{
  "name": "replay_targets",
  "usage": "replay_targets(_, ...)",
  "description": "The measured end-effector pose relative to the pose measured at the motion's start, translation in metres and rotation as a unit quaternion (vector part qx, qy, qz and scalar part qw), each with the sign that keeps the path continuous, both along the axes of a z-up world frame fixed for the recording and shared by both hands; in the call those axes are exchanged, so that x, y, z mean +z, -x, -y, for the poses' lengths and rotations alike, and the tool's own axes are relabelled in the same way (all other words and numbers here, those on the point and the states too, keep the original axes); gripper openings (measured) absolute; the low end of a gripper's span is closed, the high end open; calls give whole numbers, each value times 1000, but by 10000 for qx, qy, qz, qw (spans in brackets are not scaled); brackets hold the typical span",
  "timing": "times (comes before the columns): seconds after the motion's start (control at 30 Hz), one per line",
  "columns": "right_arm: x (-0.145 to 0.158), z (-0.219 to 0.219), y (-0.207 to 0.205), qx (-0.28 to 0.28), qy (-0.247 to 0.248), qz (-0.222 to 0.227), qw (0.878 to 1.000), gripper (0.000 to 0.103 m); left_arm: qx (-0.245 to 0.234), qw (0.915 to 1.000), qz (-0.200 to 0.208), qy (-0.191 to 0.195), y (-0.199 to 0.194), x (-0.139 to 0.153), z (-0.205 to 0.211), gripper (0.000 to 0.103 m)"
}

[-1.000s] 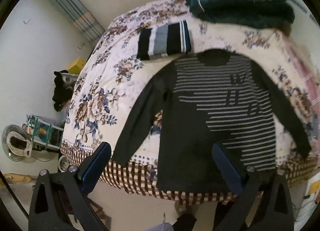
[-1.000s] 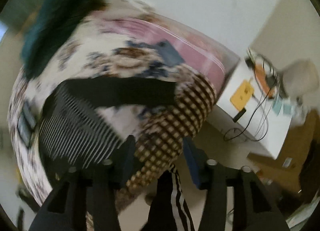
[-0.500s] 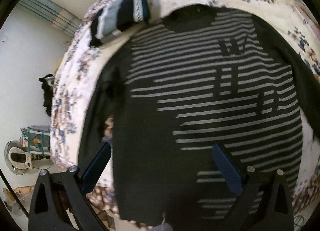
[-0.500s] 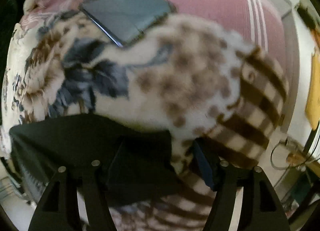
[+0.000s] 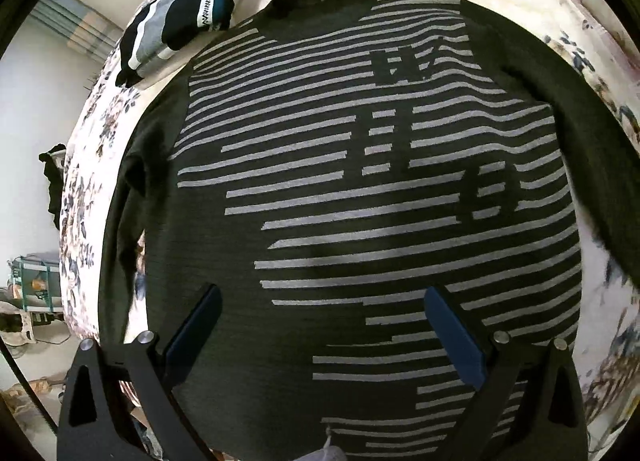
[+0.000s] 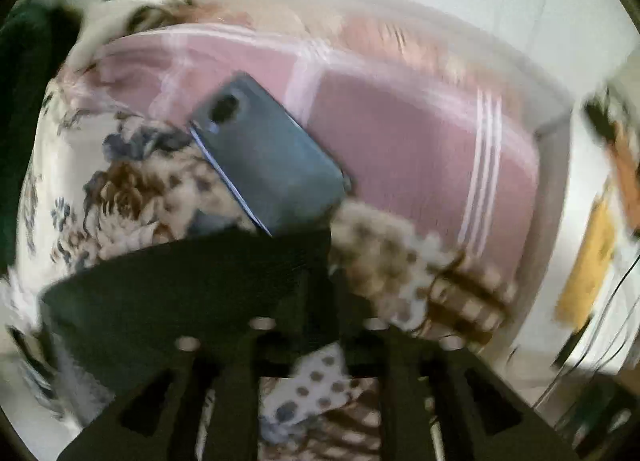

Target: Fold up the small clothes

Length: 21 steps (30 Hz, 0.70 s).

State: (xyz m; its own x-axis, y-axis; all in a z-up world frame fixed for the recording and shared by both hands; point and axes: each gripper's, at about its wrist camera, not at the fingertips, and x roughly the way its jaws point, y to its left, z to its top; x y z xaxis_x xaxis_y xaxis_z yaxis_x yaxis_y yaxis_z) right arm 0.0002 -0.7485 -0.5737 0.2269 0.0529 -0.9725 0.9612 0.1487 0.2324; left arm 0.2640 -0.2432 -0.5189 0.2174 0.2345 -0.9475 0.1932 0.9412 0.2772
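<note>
We start with the bed (image 5: 100, 165), covered in a floral blanket, with a pink checked sheet (image 6: 400, 149) along one side. A dark striped sweater (image 5: 360, 221) lies flat on it, face up. Its long axis runs from the hem nearest us to the collar at the far end, and the arms trail down both flanks. We judge it light, soft and limp: it will sag and drag, so it is best pinched at a cuff, hem corner or shoulder. Its right sleeve (image 6: 180, 285) points toward the bed's edge. A folded striped garment (image 5: 180, 25) sits beside the collar, and a phone (image 6: 268, 157) lies just past the cuff. The left gripper (image 5: 322, 293) hangs over the lower body, fingers (image 5: 196, 325) spread wide and holding nothing. The right gripper (image 6: 332, 301) has just been narrowing, then easing apart slightly, with the cuff between its fingers. Blur stops us telling whether they pinch it
</note>
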Motion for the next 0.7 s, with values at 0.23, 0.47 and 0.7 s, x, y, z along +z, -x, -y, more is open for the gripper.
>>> replay_targets(0.23,-58,-8,31,-1102,-790,834,9872,60,322,9994,-68,-52,-3,-18,-31,103)
replay_targets(0.47,-52,-25,-11,-619,-271,947,9932,7,787,9967,-102,-169,-3,-29,-76,103)
replay_targets(0.7,47,2,-50,-398,757,1144,9898,6,1001,9949,-22,76,-9,-17,-103,103)
